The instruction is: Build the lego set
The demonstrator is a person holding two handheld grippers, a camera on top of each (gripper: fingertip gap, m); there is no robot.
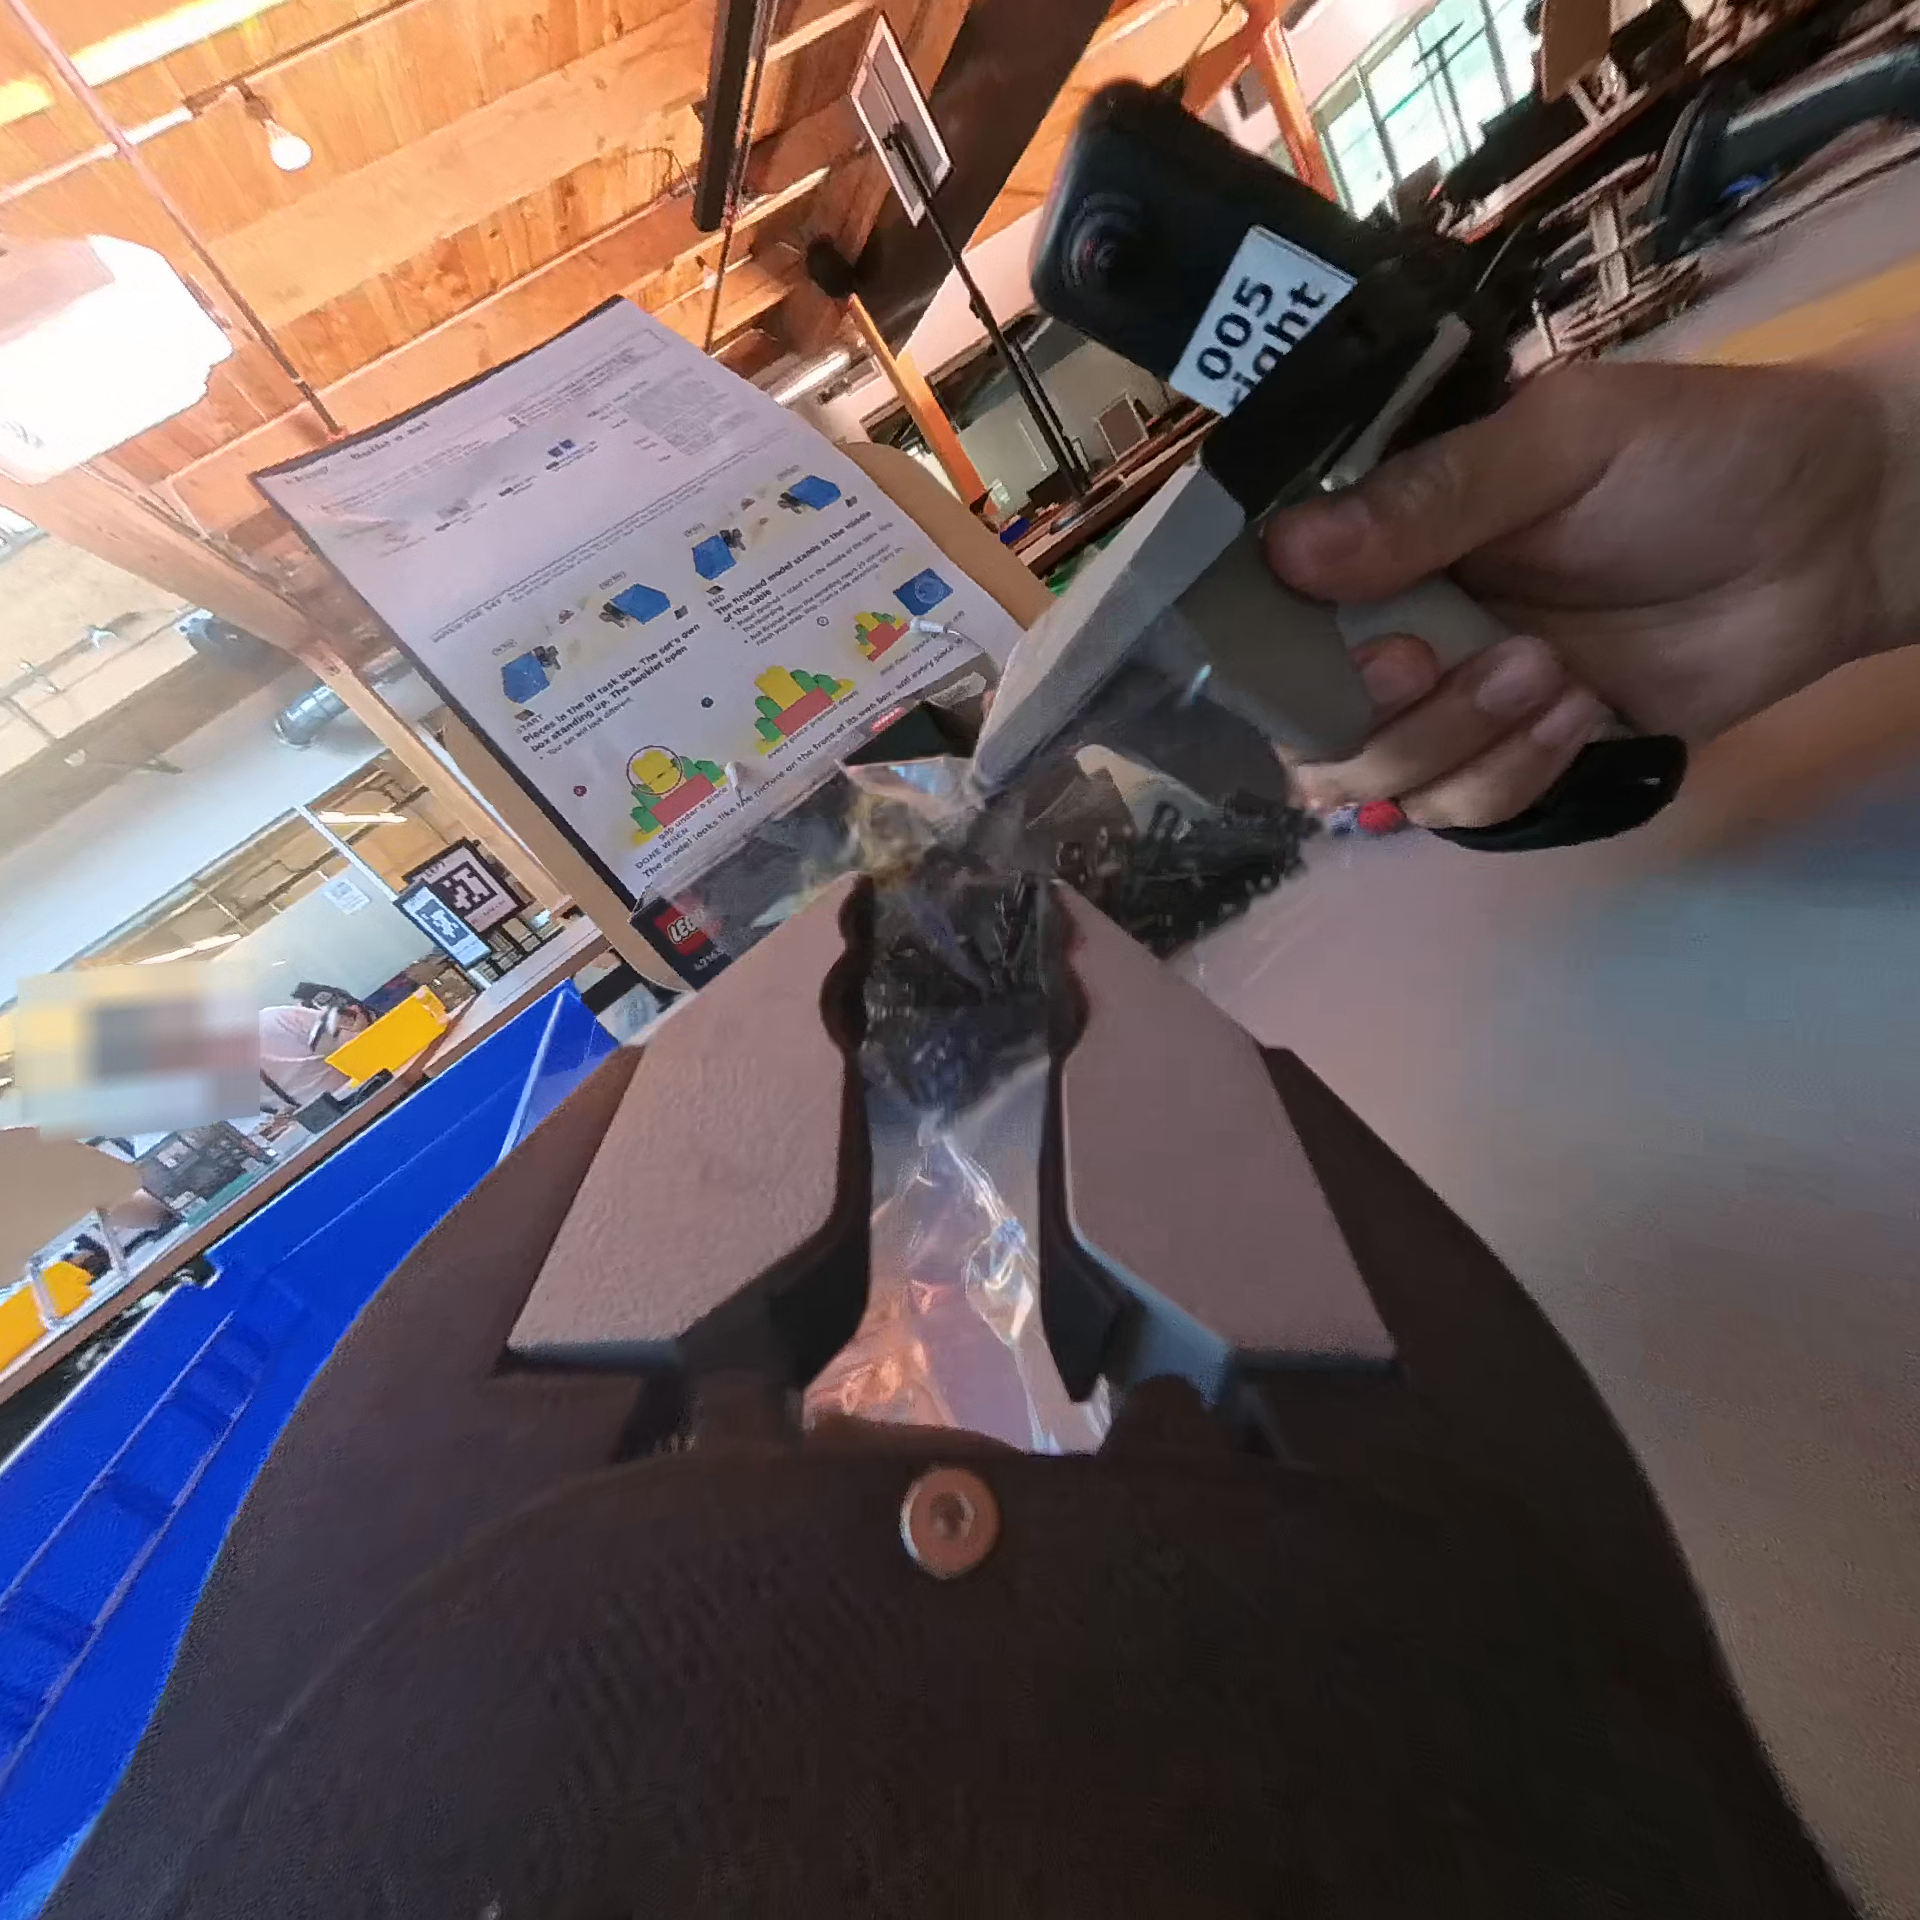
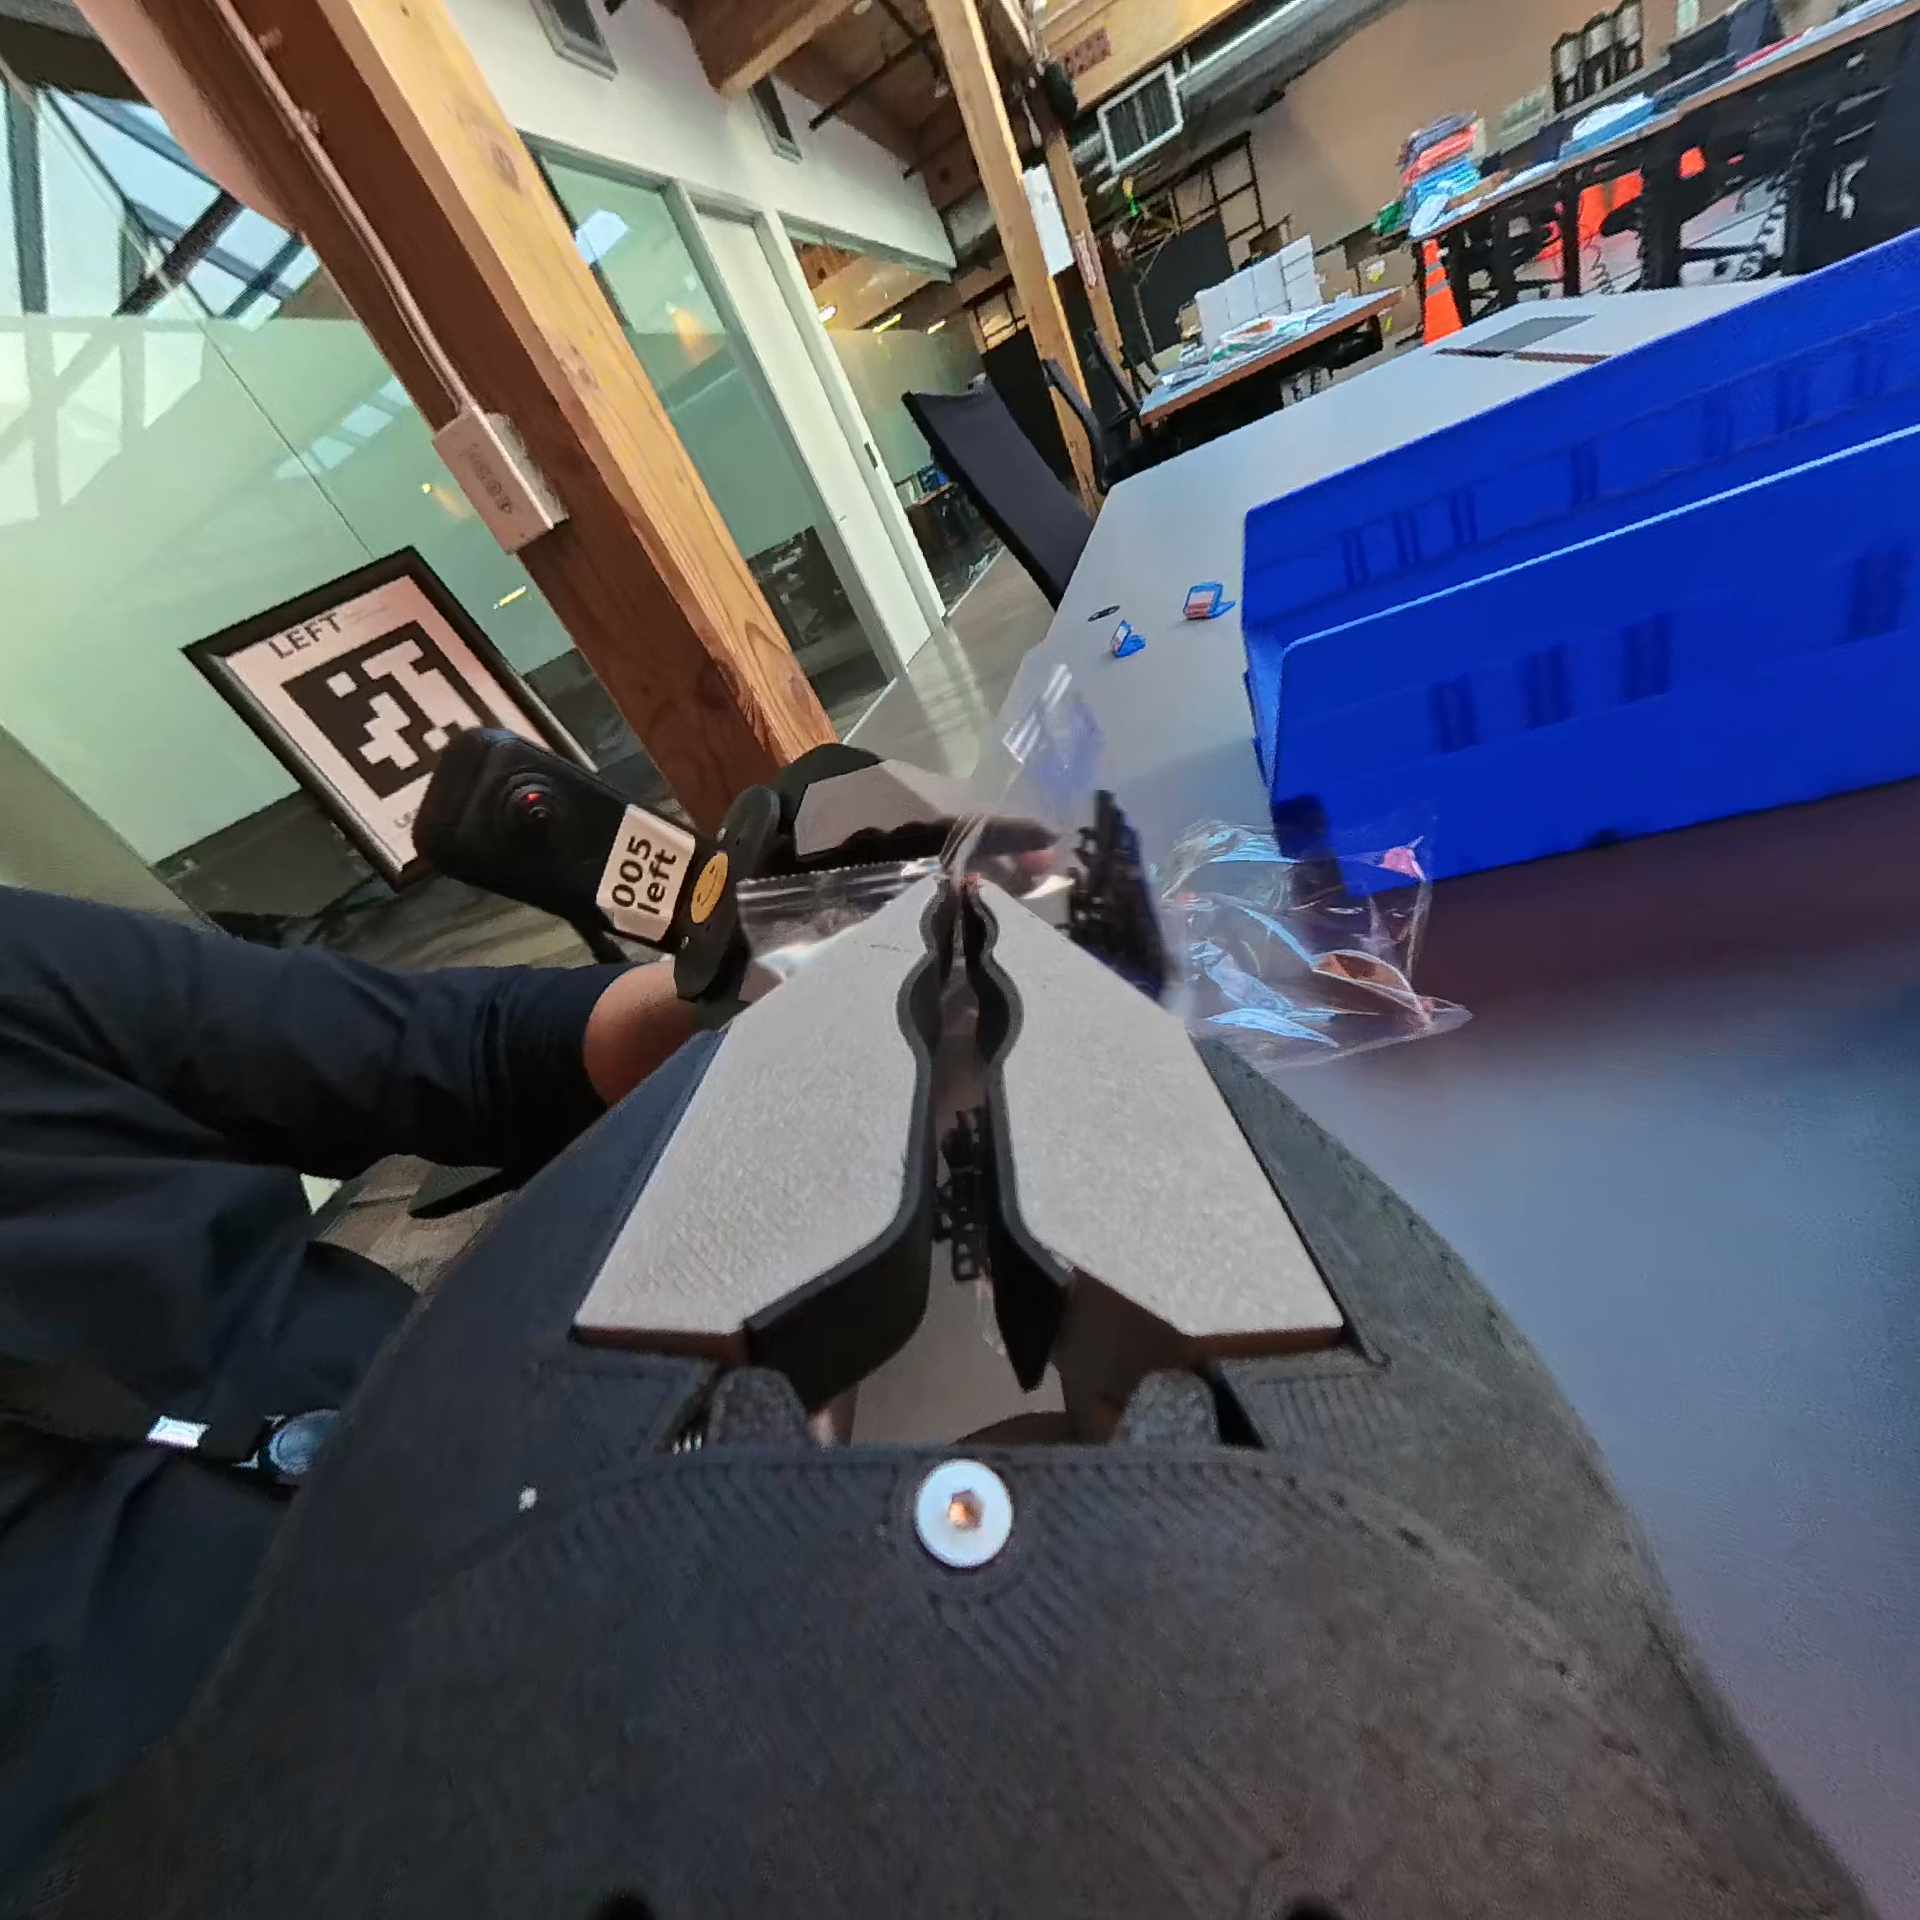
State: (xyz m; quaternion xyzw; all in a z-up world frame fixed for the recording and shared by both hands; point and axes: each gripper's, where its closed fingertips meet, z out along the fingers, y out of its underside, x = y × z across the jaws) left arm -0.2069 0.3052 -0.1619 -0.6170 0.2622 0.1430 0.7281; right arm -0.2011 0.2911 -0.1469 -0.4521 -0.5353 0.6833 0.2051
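Bin (image 1: 260,1403), blue, sits at the left edge of the grey table (image 1: 1558,1143) in the left wrist view. Left gripper (image 1: 956,914) has its fingers clamped on a clear plastic bag (image 1: 966,1247) of small black lego pieces (image 1: 1184,862), held above the table. Behind stands an instruction sheet (image 1: 644,582). Right gripper (image 2: 961,899) is pinched shut on the same bag's edge. Two small blue pieces (image 2: 1127,637) lie on the table near the bin.

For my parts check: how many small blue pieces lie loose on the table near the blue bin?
2. One blue piece lies close to the bin. The second piece lies a little farther from it. More may be hidden behind the bin or the bag.
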